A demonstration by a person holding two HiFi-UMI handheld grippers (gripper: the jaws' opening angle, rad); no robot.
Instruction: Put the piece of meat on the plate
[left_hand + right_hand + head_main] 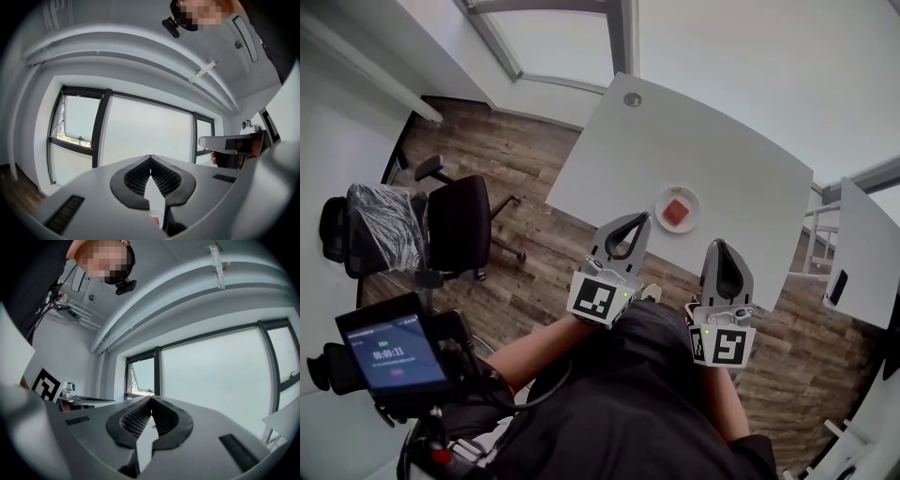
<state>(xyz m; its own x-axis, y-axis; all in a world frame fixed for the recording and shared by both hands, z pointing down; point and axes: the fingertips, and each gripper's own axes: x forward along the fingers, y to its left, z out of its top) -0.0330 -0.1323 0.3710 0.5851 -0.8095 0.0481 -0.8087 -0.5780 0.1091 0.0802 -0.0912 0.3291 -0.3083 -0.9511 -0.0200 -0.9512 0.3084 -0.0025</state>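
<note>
A red square piece of meat (676,212) lies on a small white plate (660,208) near the front edge of the white table (712,141). My left gripper (637,217) is held level just short of that edge, left of the plate, its jaws shut with nothing between them. My right gripper (719,244) hangs to the right of the plate and closer to my body, also shut and empty. In the left gripper view the jaws (150,157) meet in front of the windows; the right gripper view shows its jaws (151,399) closed the same way.
A black office chair (455,225) and a plastic-wrapped chair (380,225) stand on the wooden floor at left. A phone on a mount (394,352) sits at lower left. A second white table (872,253) is at right. The table has a cable grommet (632,99).
</note>
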